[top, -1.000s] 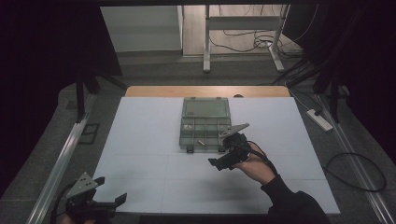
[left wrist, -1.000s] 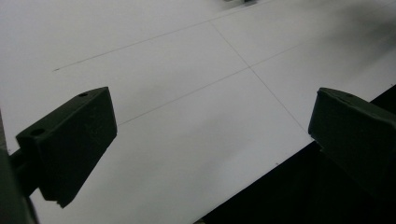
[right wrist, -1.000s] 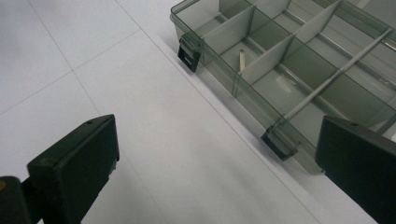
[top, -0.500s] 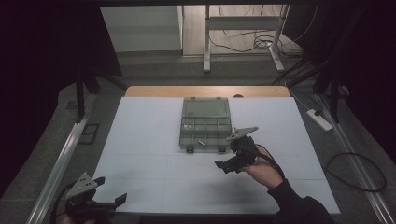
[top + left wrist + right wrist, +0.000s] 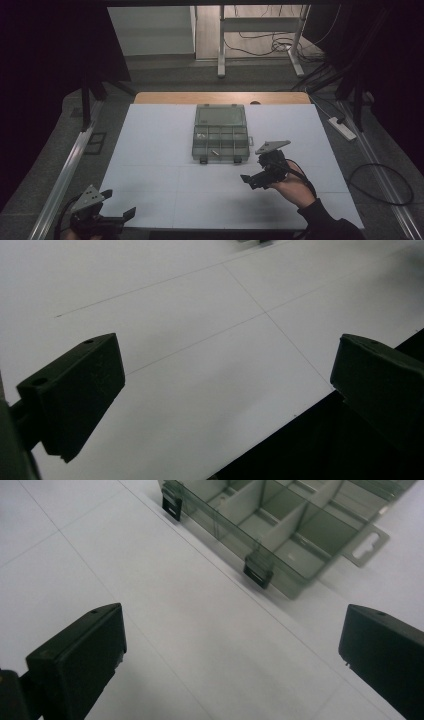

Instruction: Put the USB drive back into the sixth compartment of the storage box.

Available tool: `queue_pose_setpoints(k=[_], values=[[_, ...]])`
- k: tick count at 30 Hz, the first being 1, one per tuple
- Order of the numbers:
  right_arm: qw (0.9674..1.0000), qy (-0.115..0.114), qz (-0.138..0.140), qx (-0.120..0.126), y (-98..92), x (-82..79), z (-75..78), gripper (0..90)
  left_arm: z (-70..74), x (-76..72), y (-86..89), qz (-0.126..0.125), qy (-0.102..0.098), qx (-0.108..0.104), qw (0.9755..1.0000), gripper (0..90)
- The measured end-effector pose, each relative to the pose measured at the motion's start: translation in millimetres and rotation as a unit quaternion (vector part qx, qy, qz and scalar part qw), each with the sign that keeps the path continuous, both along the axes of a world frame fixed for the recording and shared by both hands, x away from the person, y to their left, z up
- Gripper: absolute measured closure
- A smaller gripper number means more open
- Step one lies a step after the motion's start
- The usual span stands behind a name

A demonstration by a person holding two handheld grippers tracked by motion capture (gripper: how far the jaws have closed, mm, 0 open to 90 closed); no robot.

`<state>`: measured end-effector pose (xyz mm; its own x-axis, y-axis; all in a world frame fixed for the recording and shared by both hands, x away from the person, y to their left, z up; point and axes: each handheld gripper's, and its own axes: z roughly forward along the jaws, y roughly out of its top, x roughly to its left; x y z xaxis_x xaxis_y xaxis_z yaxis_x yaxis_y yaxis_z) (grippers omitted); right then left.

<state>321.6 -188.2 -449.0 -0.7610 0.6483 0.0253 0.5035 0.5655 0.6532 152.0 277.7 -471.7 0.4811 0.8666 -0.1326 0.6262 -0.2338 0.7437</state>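
A smoky clear compartment box lies at the table's middle with its lid folded open at the back. A small pale part rests in one of its front compartments. My right gripper, held in a hand, hovers open a little in front of the box's right corner, jaws pointing left. In the right gripper view the box with its two black latches lies just beyond the open right gripper, nothing between the jaws. My left gripper stands open at the table's front left corner; the left gripper holds nothing.
The white table sheet carries thin grid lines, and its front edge drops to dark floor. A wooden strip edges the far side. A power strip and cables lie on the floor to the right.
My right gripper has drawn back from the box's front, moving right and toward the person. The left gripper has stayed in place.
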Motion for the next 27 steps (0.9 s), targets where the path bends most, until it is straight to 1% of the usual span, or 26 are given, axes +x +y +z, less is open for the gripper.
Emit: queue_pose_setpoints(k=[4, 6, 11, 21, 27], values=[[1.0000, 0.005, -0.008, 0.001, -10.2, -2.9, -0.7, 0.0, 0.0, 0.1, -0.1, 0.000, 0.000, 0.000, 1.0000, 1.0], [0.9999, 0.011, -0.012, 0.002, -14.6, -4.3, -1.7, 0.0, 0.0, 0.2, -0.2, 0.000, 0.000, 0.000, 1.0000, 1.0], [0.9998, 0.013, -0.016, 0.002, -21.4, -7.4, -3.9, 0.0, 0.0, 0.2, -0.1, 0.000, 0.001, 0.000, 1.0000, 1.0], [0.9998, 0.005, -0.021, -0.003, -32.5, -18.1, -4.8, 0.0, 0.0, 0.2, -0.2, 0.000, 0.001, 0.000, 1.0000, 1.0], [0.9998, 0.005, -0.021, -0.006, -39.6, -24.2, -5.1, 0.0, 0.0, 0.3, -0.3, 0.000, 0.001, 0.001, 1.0000, 1.0]])
